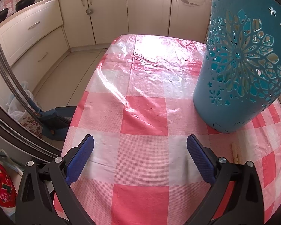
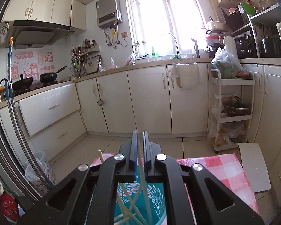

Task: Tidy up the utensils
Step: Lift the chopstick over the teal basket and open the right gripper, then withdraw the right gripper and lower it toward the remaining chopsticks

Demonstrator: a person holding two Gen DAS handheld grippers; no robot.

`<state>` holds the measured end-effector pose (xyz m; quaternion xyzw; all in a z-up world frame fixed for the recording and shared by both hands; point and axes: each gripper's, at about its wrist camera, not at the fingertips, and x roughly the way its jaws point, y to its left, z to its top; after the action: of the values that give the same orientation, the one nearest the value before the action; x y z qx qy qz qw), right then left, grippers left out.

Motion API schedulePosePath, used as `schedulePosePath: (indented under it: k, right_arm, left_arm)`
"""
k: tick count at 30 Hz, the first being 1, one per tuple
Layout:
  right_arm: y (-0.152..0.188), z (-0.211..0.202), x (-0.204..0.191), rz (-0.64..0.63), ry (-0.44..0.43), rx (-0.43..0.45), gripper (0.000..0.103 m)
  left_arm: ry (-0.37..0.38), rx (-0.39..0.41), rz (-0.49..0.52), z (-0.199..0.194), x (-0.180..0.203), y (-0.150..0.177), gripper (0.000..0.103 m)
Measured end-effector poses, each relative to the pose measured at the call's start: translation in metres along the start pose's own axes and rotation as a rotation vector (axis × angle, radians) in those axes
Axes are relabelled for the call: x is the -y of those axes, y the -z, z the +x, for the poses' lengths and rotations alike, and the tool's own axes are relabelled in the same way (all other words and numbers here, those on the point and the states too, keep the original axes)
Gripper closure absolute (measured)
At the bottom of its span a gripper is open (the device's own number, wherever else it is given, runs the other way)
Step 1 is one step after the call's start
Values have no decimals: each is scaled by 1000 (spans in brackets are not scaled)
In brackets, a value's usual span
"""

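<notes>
1. Blue-padded left gripper (image 1: pixel 140 151) hangs over the red-and-white checked plastic tablecloth (image 1: pixel 144 112) with its jaws spread wide and nothing between them — idle, by the look of it.
2. Just right of that gripper, the ends of a pair of pale wooden chopsticks (image 1: pixel 235 152) lie on the cloth, partly hidden behind one finger. I'd say these are still waiting to be put away.
3. Further right stands the tall teal plastic utensil holder with cut-out flower patterns (image 1: pixel 241 65), upright on the table. Pale sticks show through its holes, so some of the sorting looks done.
4. From the right wrist view, the right gripper (image 2: pixel 140 150) has its jaws pressed almost together, pinching a thin pale chopstick (image 2: pixel 143 178) that runs down towards the teal holder's open mouth (image 2: pixel 157 193) below. Several more cream chopsticks (image 2: pixel 127 202) already rest crossed inside it.
5. My guess — well along, with this stick to drop and the pair on the cloth left.
</notes>
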<state>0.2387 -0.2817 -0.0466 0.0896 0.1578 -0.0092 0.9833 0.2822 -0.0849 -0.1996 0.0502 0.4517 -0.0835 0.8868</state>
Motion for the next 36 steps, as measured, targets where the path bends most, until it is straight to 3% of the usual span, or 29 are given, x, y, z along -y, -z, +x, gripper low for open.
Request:
schedulePosePath:
  k: [3,7,14,27,36]
  right_arm:
    - [4,-12,1,-8,-2,-12,95]
    - [7,-36,6,-5,4,-1,73]
    - [33,-77,17,23,9,-62,66]
    - [154,-95,-14,22,-98,-497,68]
    - [170,-77,-22,29,-93,-566,70]
  left_arm:
    - [-2,0,0,0,0,0,8]
    - [-1,0,-1,0,0,0,8]
    - [-2,0,-2,-1,-1,0,8]
    - [4,1,-11,-1,-4,0,8]
    - [2,-4,-6,1,-2,-1,8]
